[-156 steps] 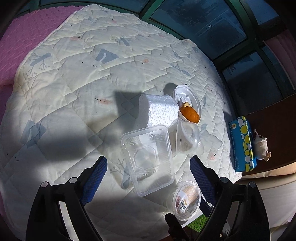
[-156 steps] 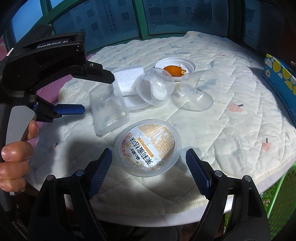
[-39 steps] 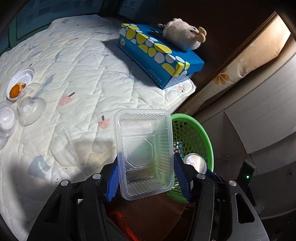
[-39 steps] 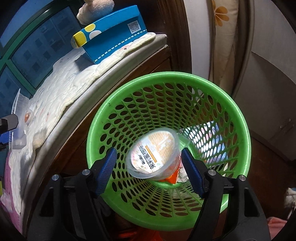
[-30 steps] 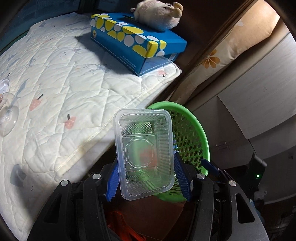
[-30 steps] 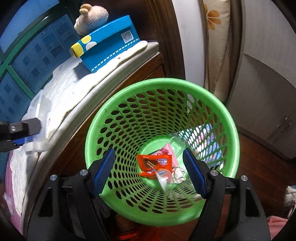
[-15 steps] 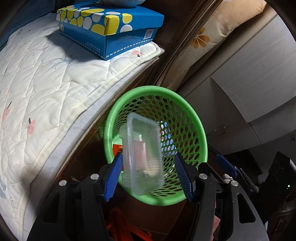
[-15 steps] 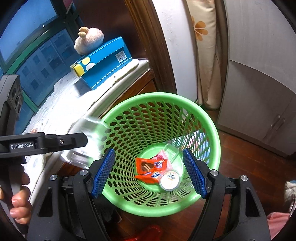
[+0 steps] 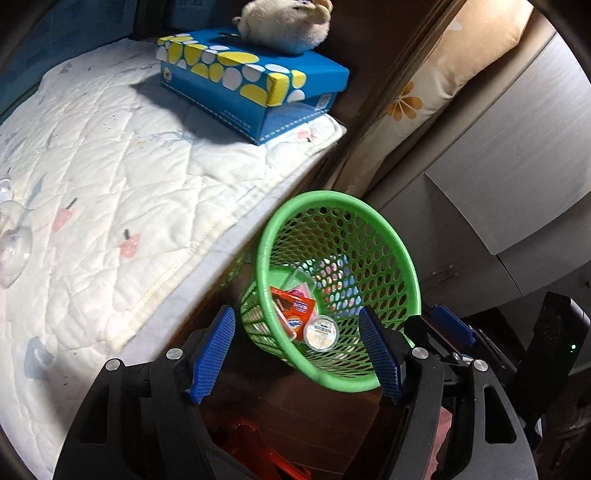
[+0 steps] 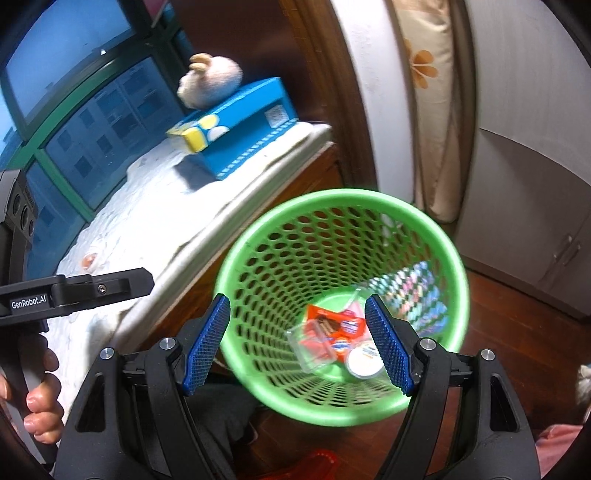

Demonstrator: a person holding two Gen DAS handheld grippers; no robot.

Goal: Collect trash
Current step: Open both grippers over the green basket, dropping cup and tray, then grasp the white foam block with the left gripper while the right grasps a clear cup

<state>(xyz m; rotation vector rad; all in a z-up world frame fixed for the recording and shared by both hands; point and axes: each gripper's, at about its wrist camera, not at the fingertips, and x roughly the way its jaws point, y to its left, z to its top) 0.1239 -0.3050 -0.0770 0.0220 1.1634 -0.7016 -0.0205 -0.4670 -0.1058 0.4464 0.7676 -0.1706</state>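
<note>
Both grippers' fingers spread empty above the basket rim.

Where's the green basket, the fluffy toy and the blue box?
Basket point(image 10: 456, 258), right wrist view, on its rim.
Toy point(image 9: 284, 31), left wrist view, on its furry body.
Box point(image 9: 236, 74), left wrist view, on its spotted top.

White quilted tabletop, blue dotted box on it, clear cup at edge
</note>
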